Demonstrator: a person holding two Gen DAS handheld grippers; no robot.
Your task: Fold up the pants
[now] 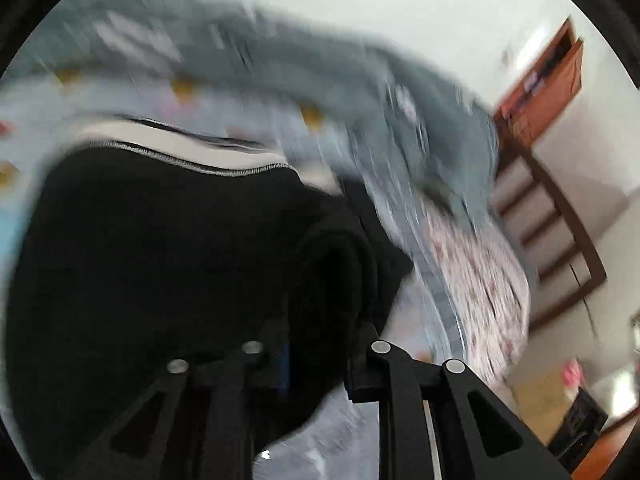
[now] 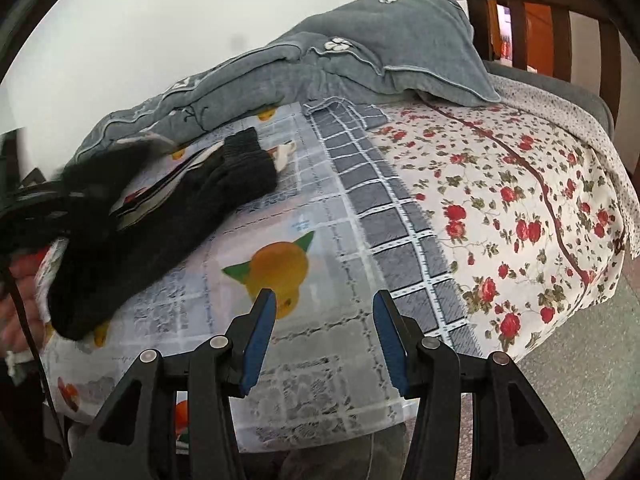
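1. Two grippers up: my left gripper [image 1: 316, 364] is clamped narrow on a thick fold of the black pants [image 1: 160, 248].
2. My right gripper [image 2: 324, 336] hangs half-open, nothing between its blue pads [image 2: 260, 340].
3. Pants trail across the fruit-print cloth [image 2: 280, 264], near the grey quilt [image 2: 360, 52].

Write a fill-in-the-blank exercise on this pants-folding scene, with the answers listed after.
1. The left gripper is shut on the ____ pants.
2. Nothing sits between the fingers of the right gripper, whose pads are ____ in colour.
3. The sheet at the right of the bed is printed with red ____.
4. A grey ____ lies at the far end of the bed.

Missing words: black; blue; flowers; pillow
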